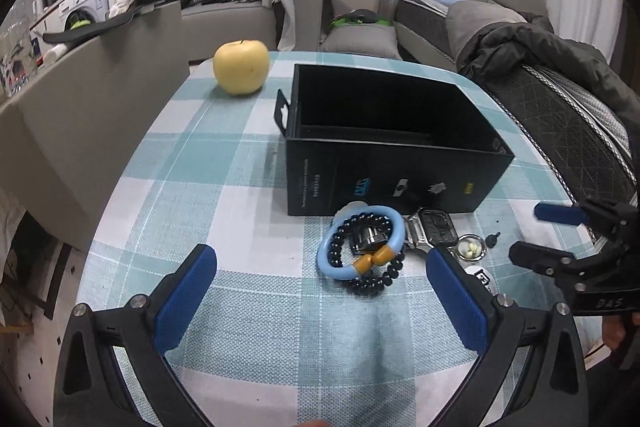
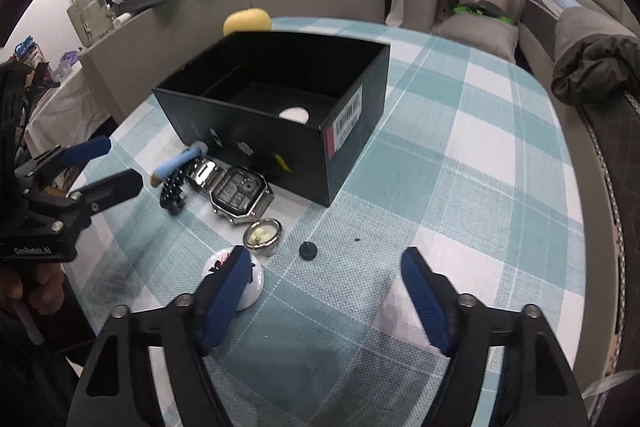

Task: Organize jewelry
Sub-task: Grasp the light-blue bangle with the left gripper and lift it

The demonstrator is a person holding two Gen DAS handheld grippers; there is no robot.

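Both hand-held grippers, left (image 1: 320, 291) and right (image 2: 326, 281), hover wide apart and empty. Bracelets (image 1: 358, 247) and watch (image 1: 434, 229) lie clustered against the open black box (image 1: 400, 147), mid-surface (image 1: 240, 327), likely awaiting placement inside.

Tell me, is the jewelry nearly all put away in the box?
Not nearly. The black box holds only one small white thing. Nothing is in hand: the left gripper and right gripper are both open. Still on the tablecloth: the blue bracelet, black bead bracelet, watch and a little round case.
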